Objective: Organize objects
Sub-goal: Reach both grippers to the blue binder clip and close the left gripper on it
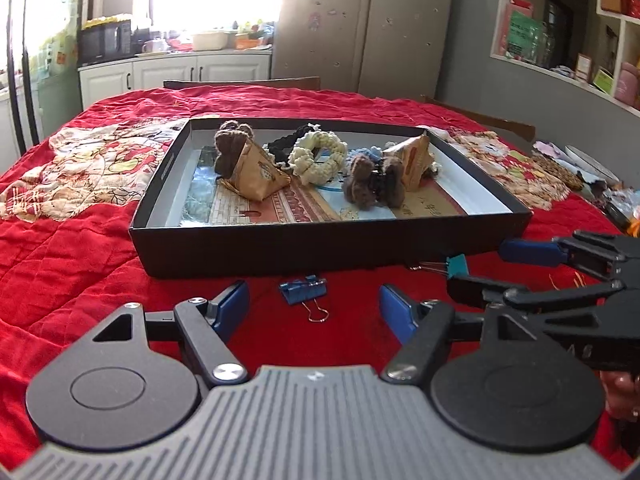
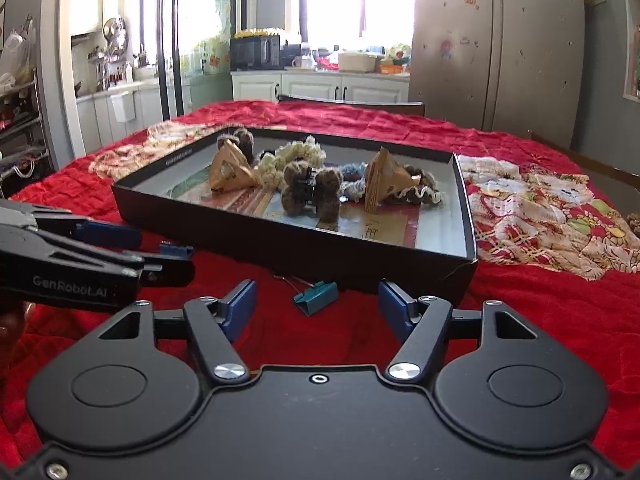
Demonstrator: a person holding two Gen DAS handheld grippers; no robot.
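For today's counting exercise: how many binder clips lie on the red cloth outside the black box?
2. A blue binder clip lies ahead of the left gripper; a teal binder clip lies near the box's front wall, ahead of the right gripper. The grippers may hide others.

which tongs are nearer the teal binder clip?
Right. The right tongs are open with the teal binder clip lying just ahead between their tips; the left tongs sit off to its left, lined up on the blue binder clip.
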